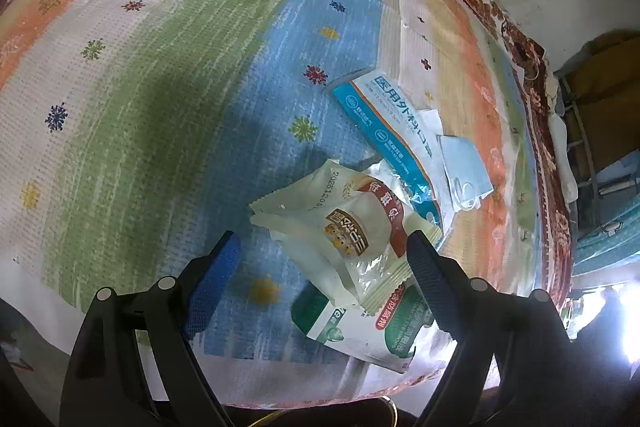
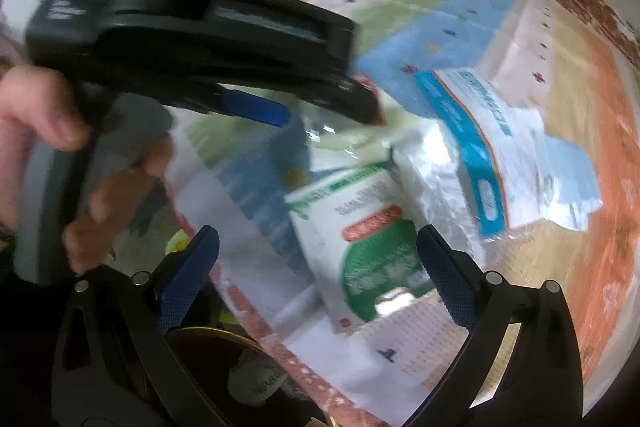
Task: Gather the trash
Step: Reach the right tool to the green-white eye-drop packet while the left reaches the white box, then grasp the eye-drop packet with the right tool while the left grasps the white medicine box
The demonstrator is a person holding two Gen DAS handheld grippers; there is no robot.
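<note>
Table wore a striped, flower-print cloth [image 1: 168,75]; the trash sat in a pile near its edge. Landmark: snack wrapper [image 1: 352,223]. Green packet [image 1: 360,327] lay under its near end, mask pack [image 1: 392,123] just beyond, loose mask [image 1: 464,171] beside that. Left gripper [image 1: 324,247] was wide open, straddling the wrapper, holding nothing. Right gripper [image 2: 320,247] was also open and empty over the green packet. Step looked like pre-grasp; next probably lower and close.

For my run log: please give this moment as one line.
left gripper: open, jaws around cream snack wrapper | right gripper: open over green-white packet | nothing held
</note>
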